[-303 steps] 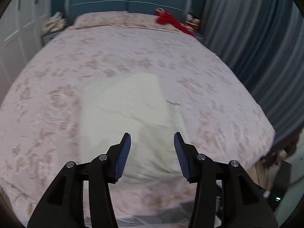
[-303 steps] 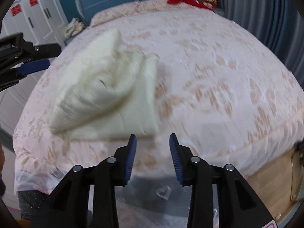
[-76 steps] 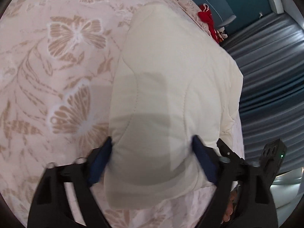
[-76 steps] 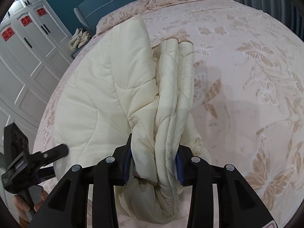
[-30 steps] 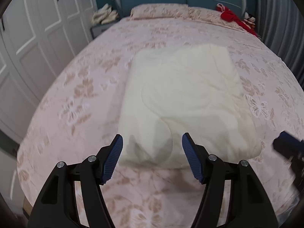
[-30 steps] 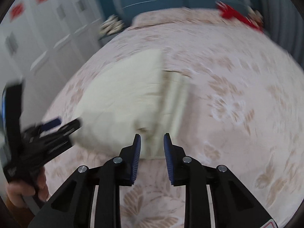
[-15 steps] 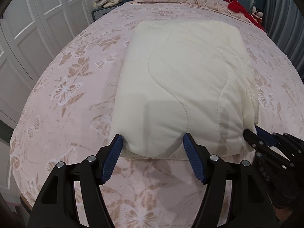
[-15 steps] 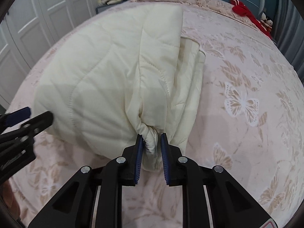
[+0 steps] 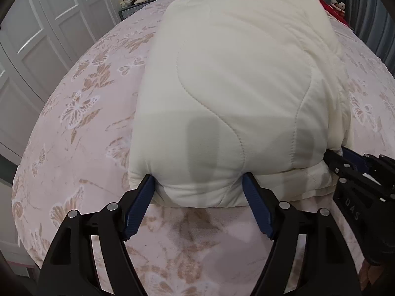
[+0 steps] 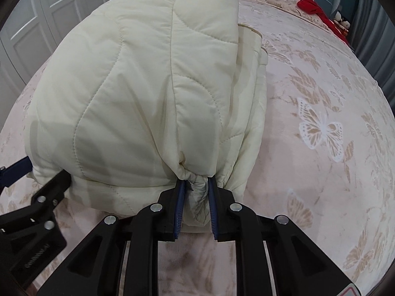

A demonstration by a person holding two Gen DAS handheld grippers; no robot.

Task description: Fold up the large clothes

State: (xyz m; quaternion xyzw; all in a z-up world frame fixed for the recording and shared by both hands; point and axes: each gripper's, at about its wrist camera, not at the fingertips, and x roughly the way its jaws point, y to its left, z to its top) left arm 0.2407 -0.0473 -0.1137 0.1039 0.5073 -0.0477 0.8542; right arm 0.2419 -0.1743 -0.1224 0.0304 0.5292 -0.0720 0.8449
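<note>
— On the near end of the bed (image 9: 81,113), what is lying there, and where are the tongs working?

— The cream quilted coat (image 9: 234,86) is lying folded into a thick block on the butterfly-print cover. The right tongs (image 10: 196,185) are pinching together on a gathered bit of cloth at the near right corner of the coat. The left tongs (image 9: 198,185) are standing wide apart, with the puffy near edge bulging between the pads and touching them; nothing is squeezed there yet.

— How is it looking to handle?

— I am judging it as soft, light and springy. The padding is puffing up, so the layers are likely wanting to spring open, and the smooth shell is probably sliding easily over itself.

— So where would you be taking hold?

— At the near corners, through every layer at once. The right pinch is looking shallow, holding only a crumpled tip, which could slip out. The left tongs would need a deeper bite over the rounded edge before lifting.
</note>
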